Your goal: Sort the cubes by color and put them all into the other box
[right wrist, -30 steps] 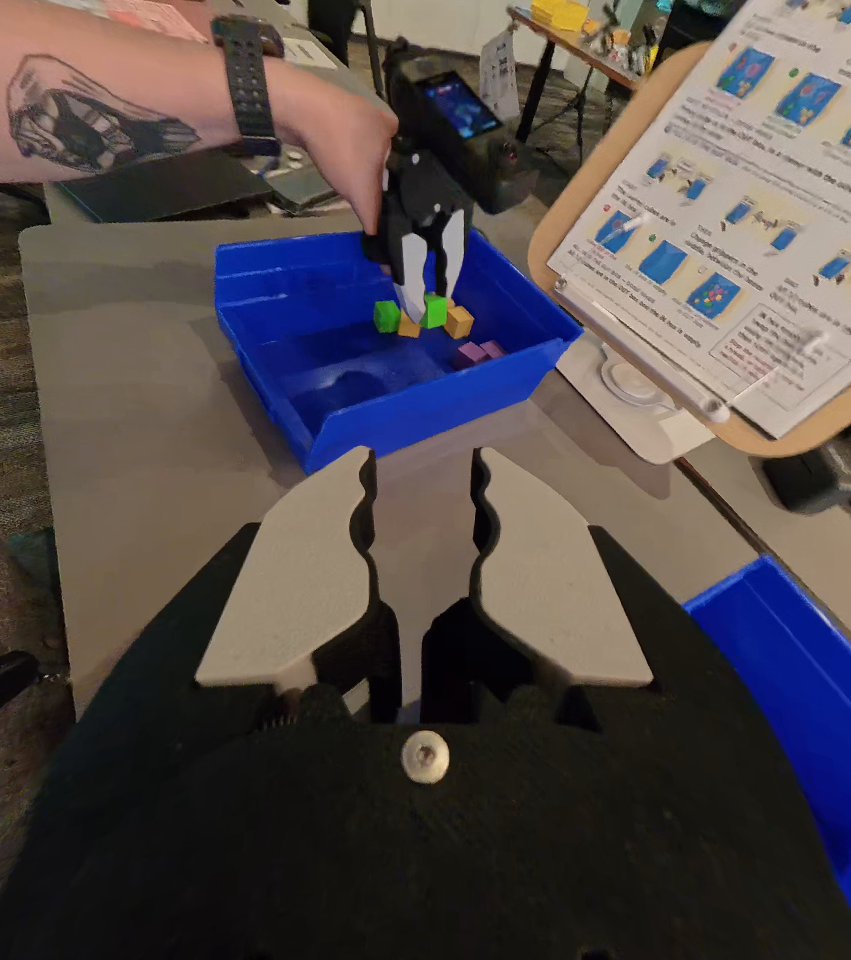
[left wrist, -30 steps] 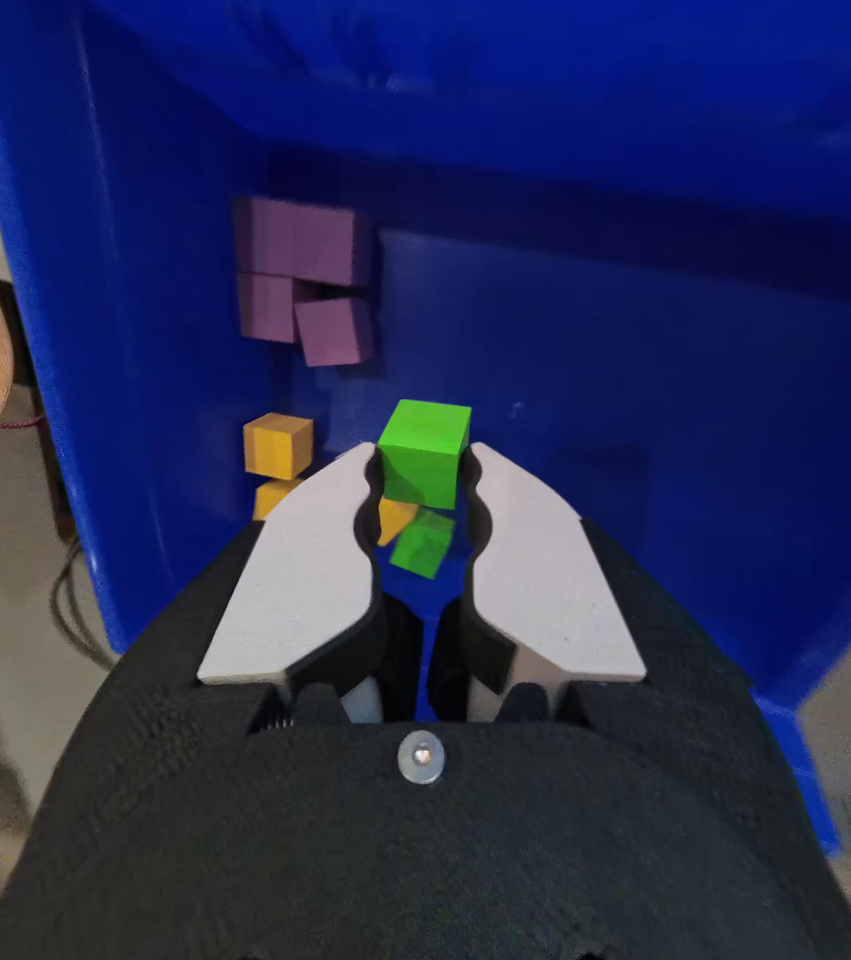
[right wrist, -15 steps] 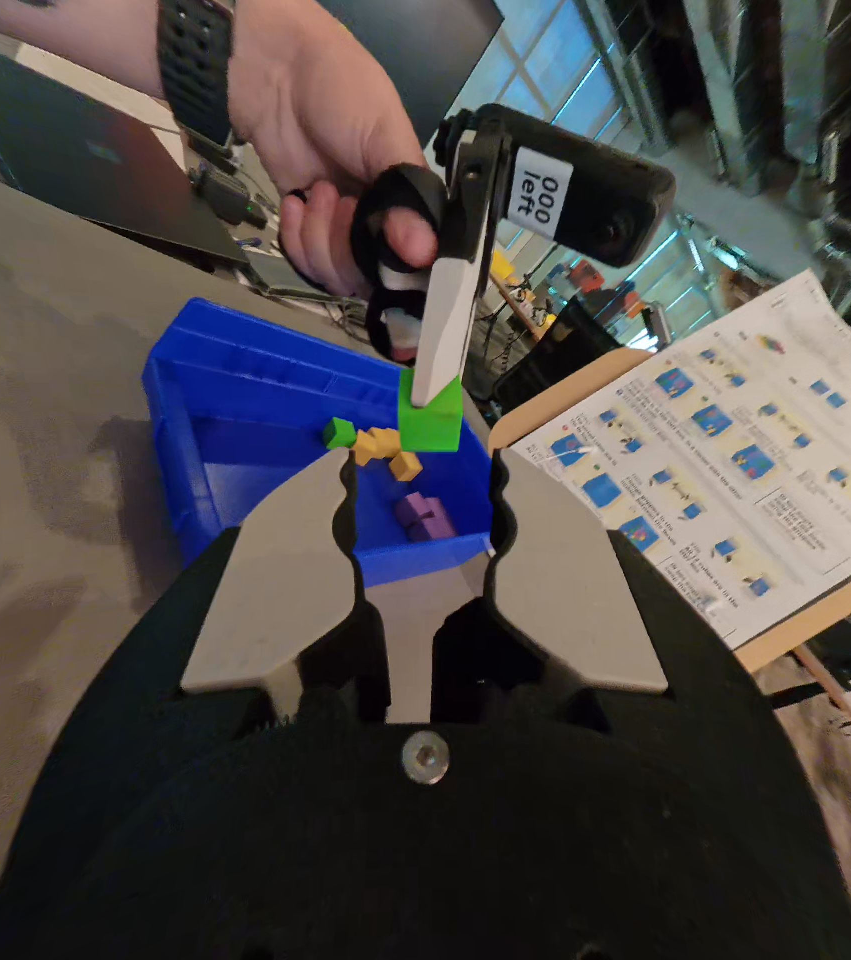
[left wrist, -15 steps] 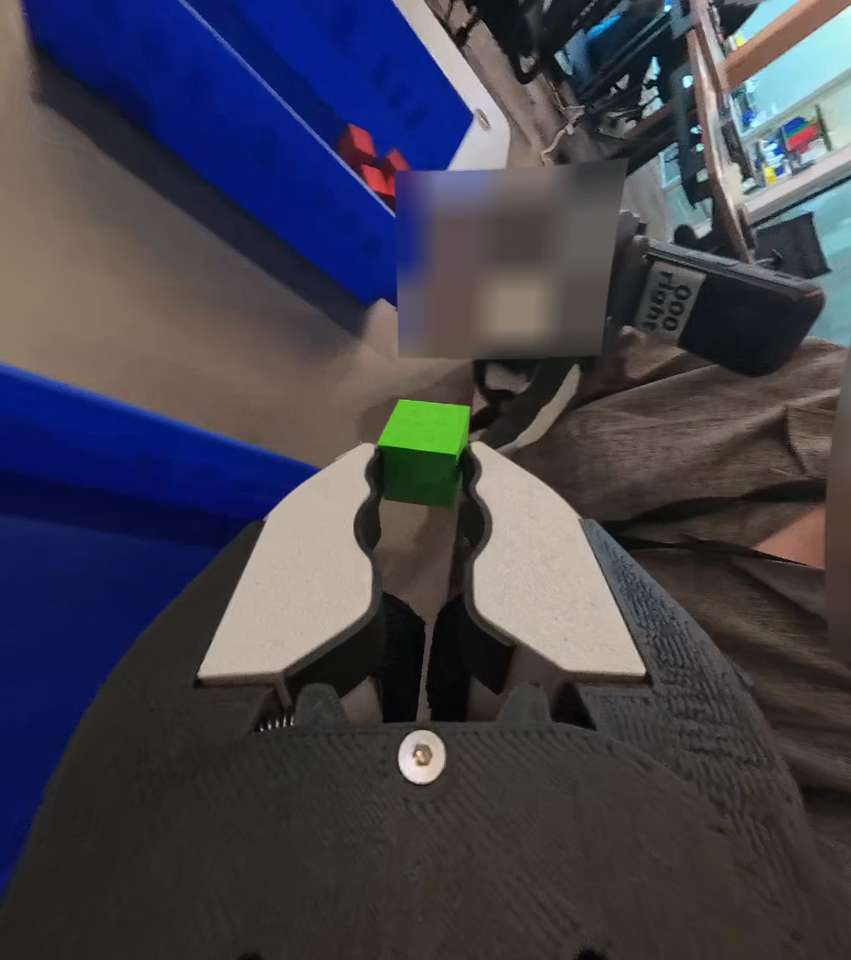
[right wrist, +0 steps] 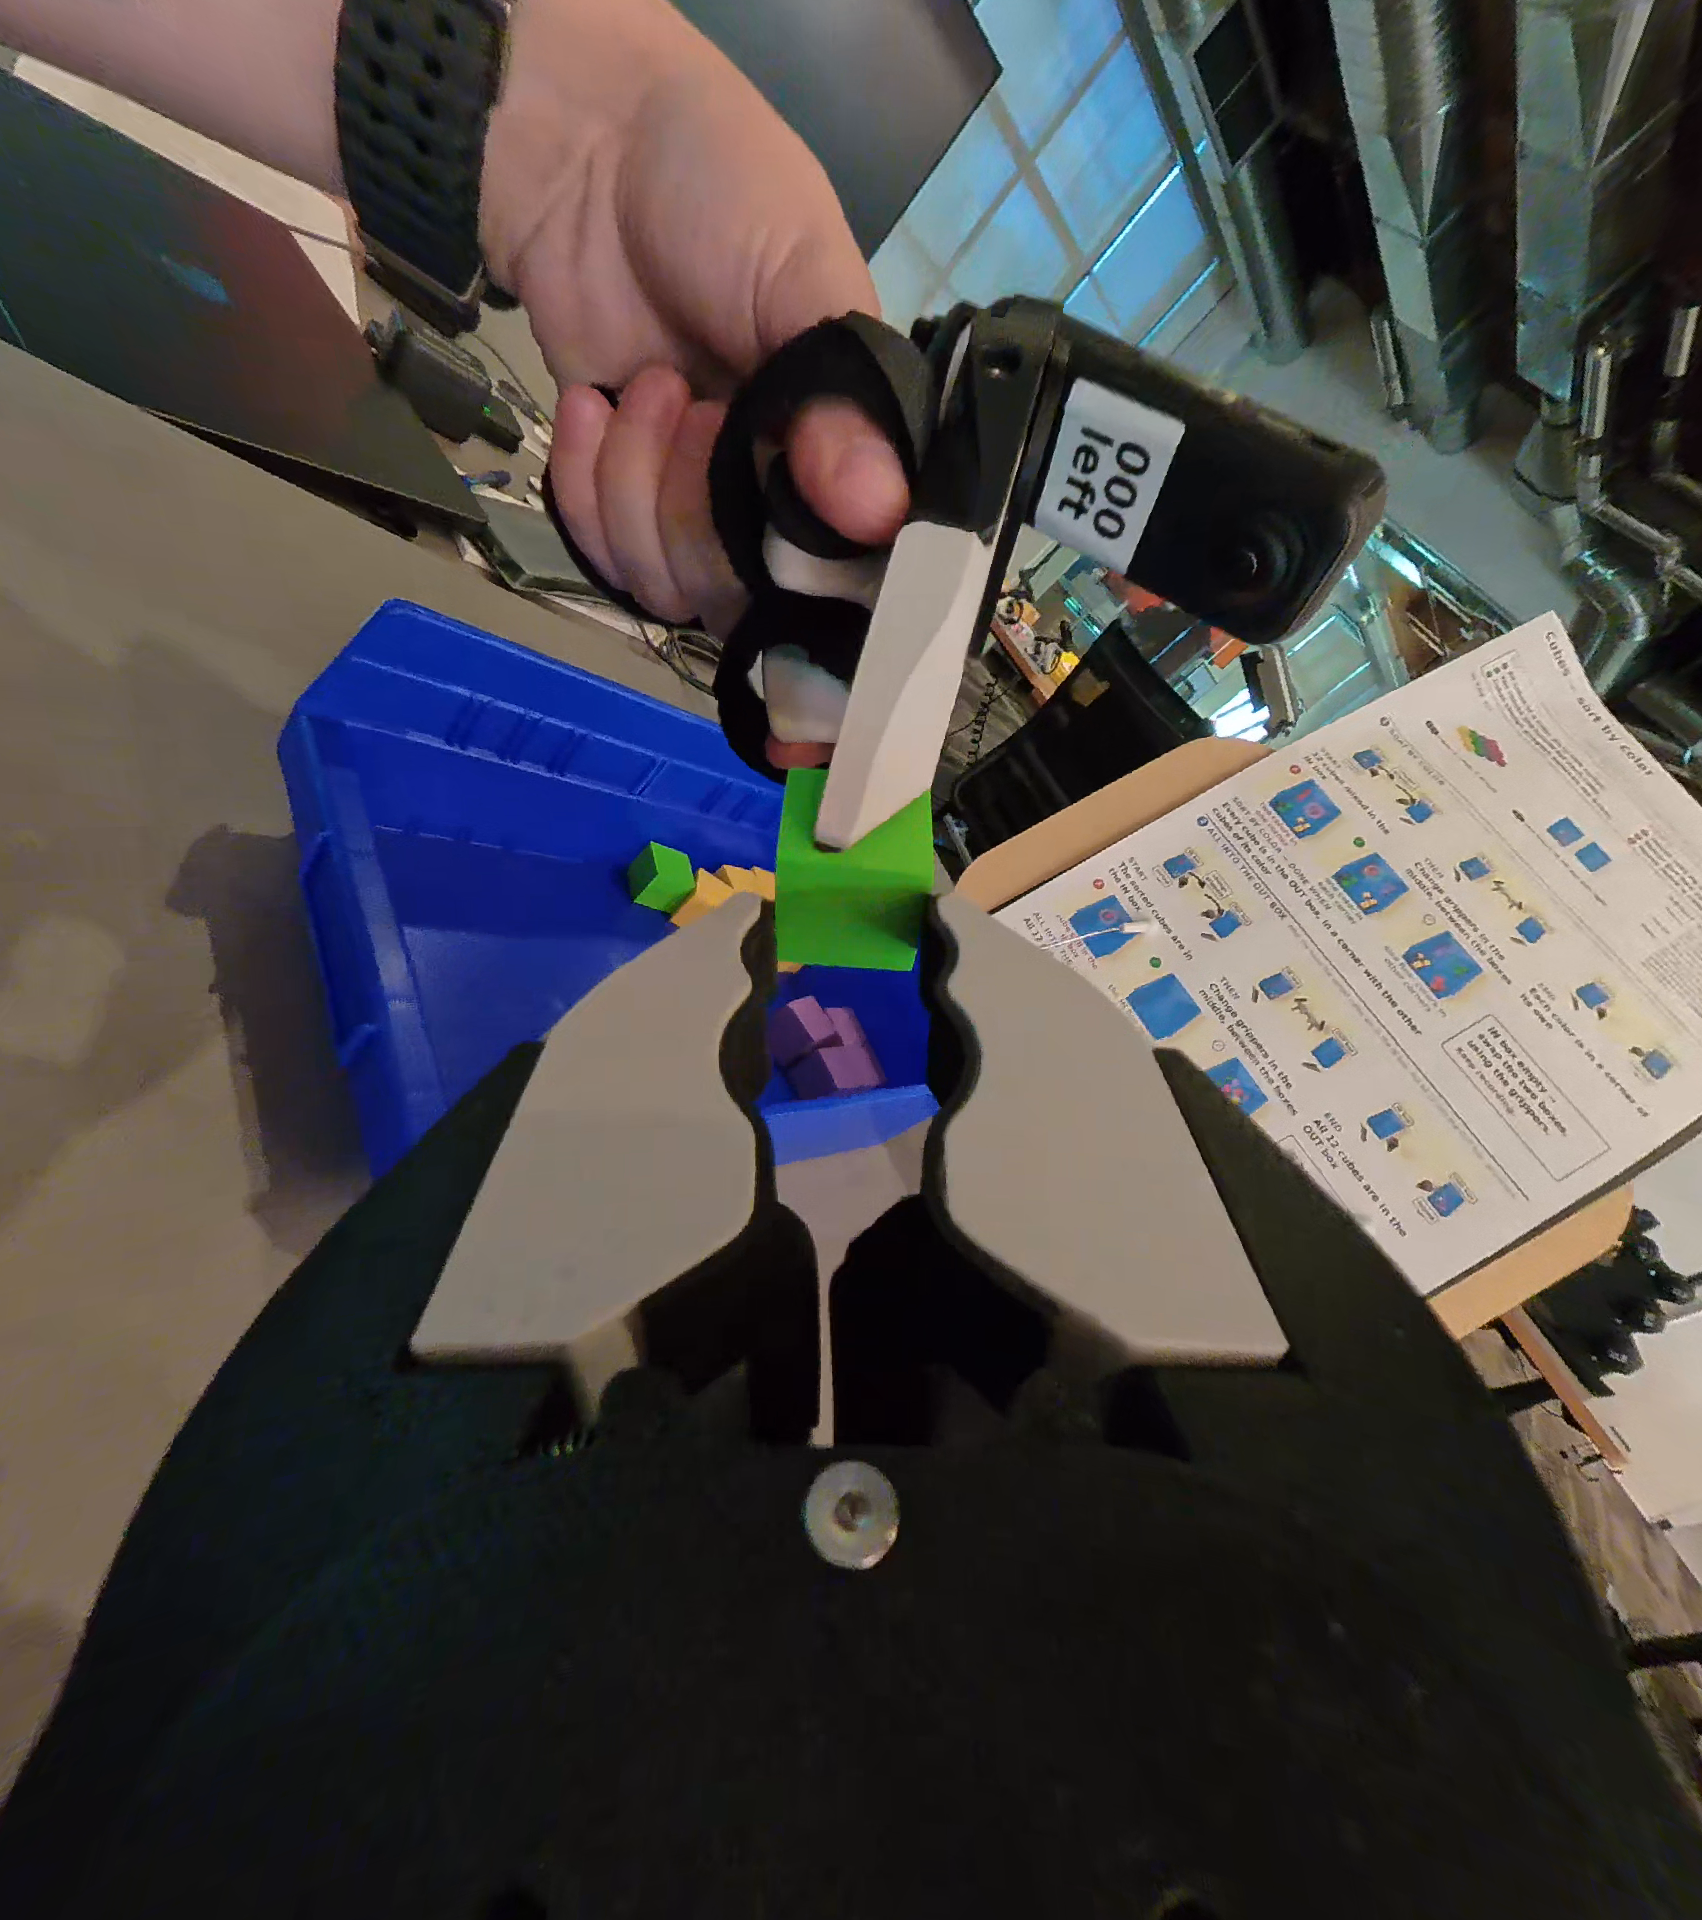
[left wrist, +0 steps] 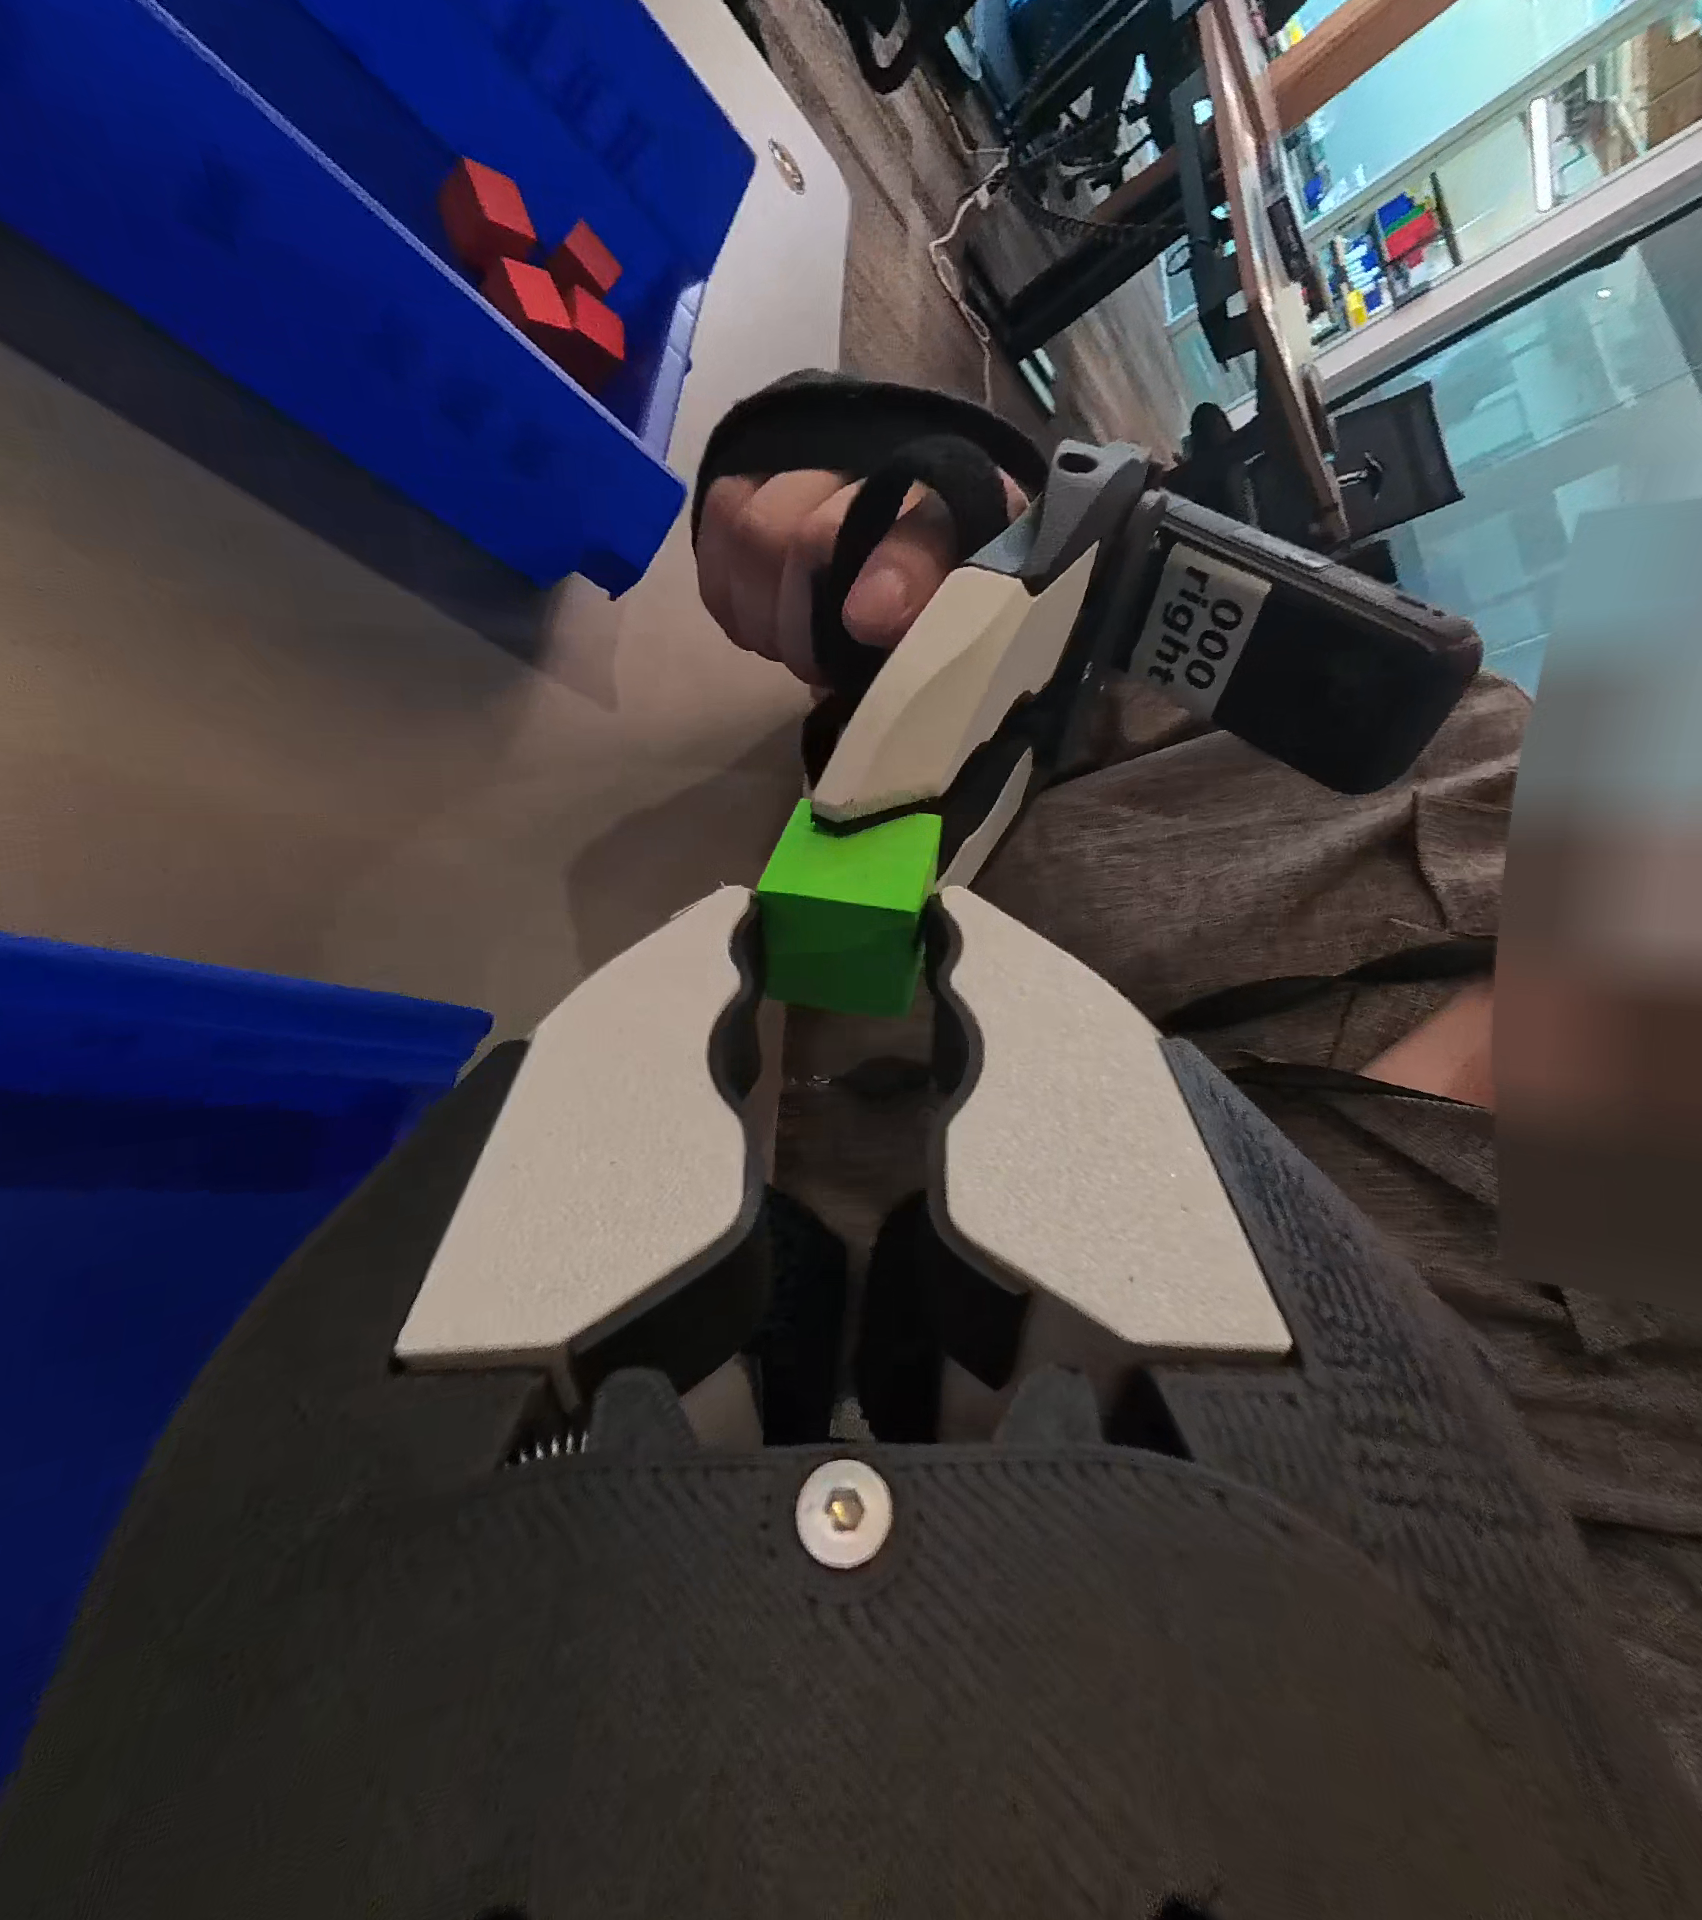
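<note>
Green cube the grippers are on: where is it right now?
The green cube is in mid-air above the table, between the left gripper and right gripper tips, near the blue bin.

Workshop or laboratory interior. Exposed metal ducting (right wrist: 1429, 156) and large windows (right wrist: 1065, 208) rise at the far side; shelving with small coloured items (left wrist: 1512, 177) stands behind glass; blue parts bins (right wrist: 473, 831) and an illustrated instruction sheet (right wrist: 1398, 935) sit on a grey counter (right wrist: 47, 831).
</note>
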The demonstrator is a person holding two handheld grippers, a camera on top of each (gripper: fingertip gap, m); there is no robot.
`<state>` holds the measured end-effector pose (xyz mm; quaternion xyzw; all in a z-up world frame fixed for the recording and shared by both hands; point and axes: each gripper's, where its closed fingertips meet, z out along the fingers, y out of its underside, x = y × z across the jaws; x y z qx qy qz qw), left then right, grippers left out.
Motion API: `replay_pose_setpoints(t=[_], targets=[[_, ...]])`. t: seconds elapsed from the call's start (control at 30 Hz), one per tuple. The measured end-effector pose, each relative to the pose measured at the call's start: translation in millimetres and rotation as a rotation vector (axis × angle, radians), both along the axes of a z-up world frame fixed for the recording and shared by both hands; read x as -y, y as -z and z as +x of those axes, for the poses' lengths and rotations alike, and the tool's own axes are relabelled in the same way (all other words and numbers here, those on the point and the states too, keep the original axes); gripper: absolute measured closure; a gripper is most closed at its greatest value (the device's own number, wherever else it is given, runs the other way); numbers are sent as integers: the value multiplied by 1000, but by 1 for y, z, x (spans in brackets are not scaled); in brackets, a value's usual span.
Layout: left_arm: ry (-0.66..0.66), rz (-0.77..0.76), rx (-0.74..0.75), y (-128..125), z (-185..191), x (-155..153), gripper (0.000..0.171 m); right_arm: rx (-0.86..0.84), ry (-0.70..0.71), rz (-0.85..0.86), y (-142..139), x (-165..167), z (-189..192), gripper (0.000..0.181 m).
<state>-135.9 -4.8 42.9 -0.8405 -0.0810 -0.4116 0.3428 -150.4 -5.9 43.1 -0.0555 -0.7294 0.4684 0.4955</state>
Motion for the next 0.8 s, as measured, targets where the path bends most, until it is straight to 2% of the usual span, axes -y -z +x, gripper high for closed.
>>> replay_pose_setpoints(t=[0.17,0.23,0.33,0.43,0.53,0.63,0.73,0.8], targets=[[5,47,22,-5,3,-8,139,-12,18,11,-2,-7,3,156],[-5,84,19,-10,2,-13,135,-3,14,11,-2,-8,5,156],[-39,121,0,-15,-4,-18,118,13,15,3,-2,-12,9,156],[-102,163,-38,-24,-17,-20,111,40,48,-15,-9,-31,14,156],[-165,193,-141,-30,-30,-14,111,169,188,-46,-17,-85,3,156],[-209,211,-241,-33,-33,-7,114,455,413,-98,-9,-163,-23,156],[-232,203,-329,-27,-29,-5,117,803,592,-119,24,-227,-41,155],[-240,203,-370,-24,-24,-4,118,953,688,-91,52,-258,-54,155]])
